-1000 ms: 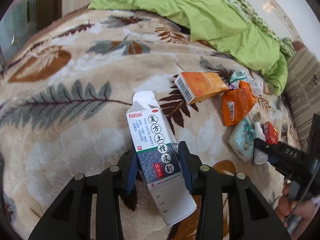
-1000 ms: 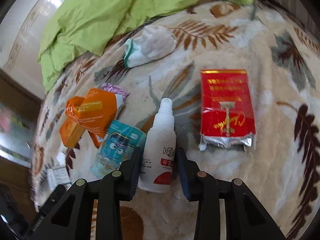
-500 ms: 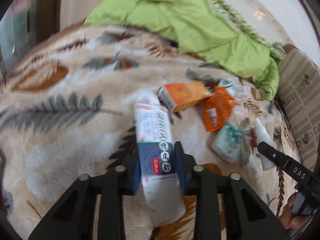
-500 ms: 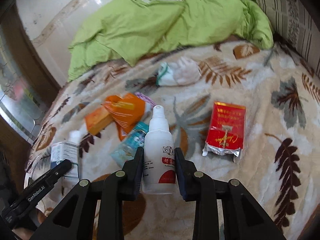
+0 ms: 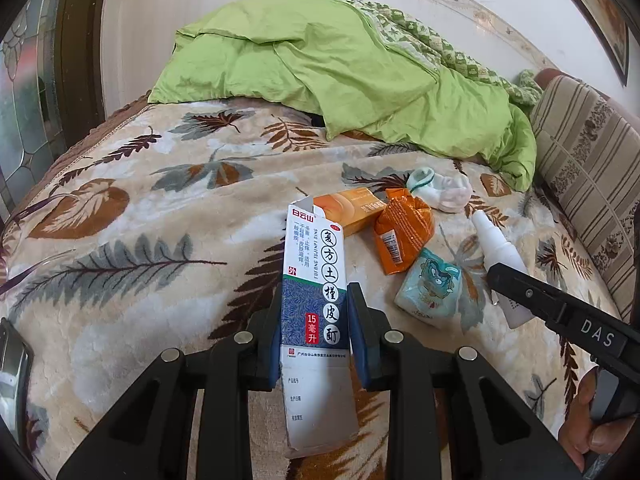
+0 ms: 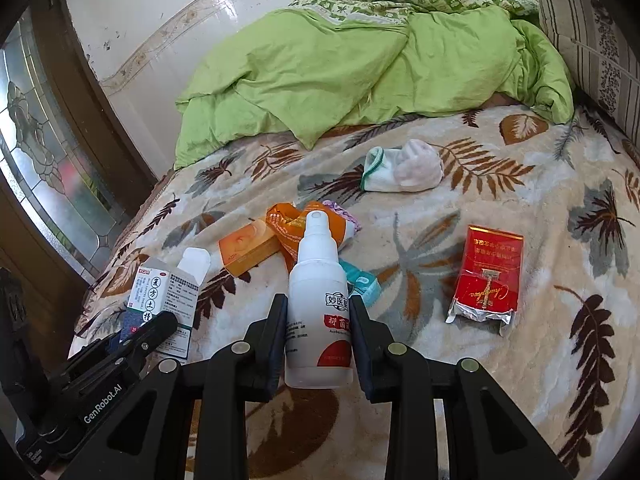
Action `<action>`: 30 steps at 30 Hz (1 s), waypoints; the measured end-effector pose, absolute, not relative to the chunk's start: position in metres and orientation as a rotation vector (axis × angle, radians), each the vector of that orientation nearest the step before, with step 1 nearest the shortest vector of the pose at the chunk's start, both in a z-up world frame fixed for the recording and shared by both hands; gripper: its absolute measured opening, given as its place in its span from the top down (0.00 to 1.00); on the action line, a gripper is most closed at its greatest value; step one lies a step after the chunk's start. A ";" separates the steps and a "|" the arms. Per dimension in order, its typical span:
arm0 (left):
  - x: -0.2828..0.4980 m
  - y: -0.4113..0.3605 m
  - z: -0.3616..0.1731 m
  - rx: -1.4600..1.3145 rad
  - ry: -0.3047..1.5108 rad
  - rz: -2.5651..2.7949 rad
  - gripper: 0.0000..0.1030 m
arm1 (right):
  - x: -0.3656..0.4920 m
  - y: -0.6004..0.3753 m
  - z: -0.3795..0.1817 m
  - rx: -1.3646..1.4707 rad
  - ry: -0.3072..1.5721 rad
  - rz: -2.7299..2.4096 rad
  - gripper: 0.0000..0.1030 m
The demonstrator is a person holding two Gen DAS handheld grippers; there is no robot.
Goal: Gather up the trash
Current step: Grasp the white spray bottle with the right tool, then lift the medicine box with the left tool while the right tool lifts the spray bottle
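Your left gripper (image 5: 314, 334) is clamped on the carton (image 5: 316, 304), pads pressed to its two narrow sides at the blue band, its open flap pointing away from you. Your right gripper (image 6: 319, 338) is closed on the spray bottle (image 6: 318, 304) at its label, nozzle pointing away. Both items appear lifted clear of the blanket (image 5: 120, 240), though the contact under the carton's near end is not visible.

Collected so far, as a judgement: two pieces are in hand, none shown delivered. No bin or bag appears in either view, so where they go cannot be told.

Left on the blanket: the orange box (image 6: 250, 250) and the orange pouch (image 5: 404, 234), touching each other; the teal packet (image 5: 430, 288) just beside the pouch; the red pack (image 6: 488, 276), well apart to the right with its foil end torn open. A purple scrap (image 6: 342, 216) peeks out behind the pouch. The sock (image 6: 404, 172) lies nearer the green quilt (image 6: 340, 72); whether it counts as trash cannot be told.

You therefore have most of the pile still to clear.
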State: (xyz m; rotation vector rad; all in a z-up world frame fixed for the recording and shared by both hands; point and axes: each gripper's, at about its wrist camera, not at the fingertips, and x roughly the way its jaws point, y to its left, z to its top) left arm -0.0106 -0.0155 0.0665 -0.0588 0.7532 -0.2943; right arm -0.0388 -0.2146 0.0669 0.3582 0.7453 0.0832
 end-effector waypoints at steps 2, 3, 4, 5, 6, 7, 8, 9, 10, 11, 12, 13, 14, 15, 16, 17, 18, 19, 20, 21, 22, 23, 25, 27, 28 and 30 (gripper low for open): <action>-0.011 -0.017 0.067 -0.051 0.752 -0.298 0.74 | -0.038 -0.214 0.066 0.358 0.750 0.085 0.69; -0.012 -0.018 0.067 -0.046 0.750 -0.299 0.74 | -0.037 -0.214 0.065 0.358 0.751 0.085 0.69; -0.012 -0.019 0.067 -0.042 0.749 -0.301 0.74 | -0.037 -0.214 0.065 0.358 0.751 0.086 0.69; -0.013 -0.019 0.067 -0.042 0.749 -0.304 0.74 | -0.037 -0.214 0.065 0.358 0.751 0.086 0.69; -0.013 -0.019 0.067 -0.042 0.749 -0.307 0.74 | -0.037 -0.213 0.065 0.356 0.751 0.085 0.69; -0.013 -0.019 0.067 -0.043 0.750 -0.310 0.74 | -0.037 -0.213 0.065 0.356 0.751 0.084 0.69; -0.014 -0.019 0.067 -0.043 0.751 -0.311 0.74 | -0.037 -0.213 0.065 0.356 0.752 0.085 0.69; -0.013 -0.019 0.067 -0.042 0.751 -0.313 0.74 | -0.037 -0.213 0.065 0.356 0.753 0.086 0.69; -0.014 -0.019 0.067 -0.043 0.751 -0.315 0.74 | -0.037 -0.213 0.065 0.356 0.754 0.085 0.69; -0.014 -0.019 0.067 -0.044 0.752 -0.318 0.74 | -0.037 -0.214 0.065 0.357 0.756 0.084 0.69; -0.014 -0.020 0.067 -0.045 0.753 -0.321 0.74 | -0.038 -0.214 0.064 0.359 0.757 0.083 0.69; -0.014 -0.020 0.067 -0.046 0.753 -0.323 0.74 | -0.038 -0.214 0.064 0.361 0.758 0.081 0.69; -0.014 -0.020 0.067 -0.048 0.753 -0.328 0.74 | -0.037 -0.215 0.064 0.362 0.759 0.080 0.69; -0.015 -0.021 0.067 -0.048 0.755 -0.333 0.74 | -0.037 -0.216 0.064 0.364 0.760 0.078 0.69; -0.015 -0.022 0.066 -0.047 0.757 -0.336 0.74 | -0.038 -0.216 0.064 0.366 0.761 0.076 0.69; -0.015 -0.023 0.066 -0.044 0.758 -0.340 0.74 | -0.037 -0.216 0.063 0.368 0.762 0.076 0.69; -0.015 -0.024 0.066 -0.043 0.759 -0.342 0.74 | -0.037 -0.217 0.063 0.370 0.763 0.075 0.69; -0.015 -0.025 0.065 -0.041 0.761 -0.347 0.74 | -0.037 -0.217 0.063 0.371 0.764 0.074 0.69; -0.016 -0.026 0.065 -0.039 0.762 -0.349 0.74 | -0.037 -0.217 0.063 0.372 0.764 0.074 0.69; -0.016 -0.027 0.065 -0.037 0.762 -0.351 0.74 | -0.037 -0.217 0.063 0.372 0.765 0.075 0.69; -0.016 -0.028 0.065 -0.037 0.763 -0.354 0.74 | -0.037 -0.217 0.063 0.371 0.764 0.074 0.69; -0.016 -0.028 0.065 -0.037 0.765 -0.358 0.74 | -0.037 -0.217 0.063 0.372 0.764 0.074 0.69; -0.016 -0.030 0.065 -0.042 0.767 -0.362 0.74 | -0.037 -0.217 0.063 0.374 0.763 0.072 0.69; -0.016 -0.031 0.066 -0.054 0.770 -0.374 0.74 | -0.037 -0.218 0.062 0.381 0.762 0.068 0.69; -0.017 -0.032 0.066 -0.060 0.770 -0.380 0.74 | -0.038 -0.219 0.062 0.387 0.762 0.067 0.69; -0.020 -0.035 0.068 -0.065 0.769 -0.393 0.74 | -0.041 -0.221 0.064 0.400 0.757 0.062 0.69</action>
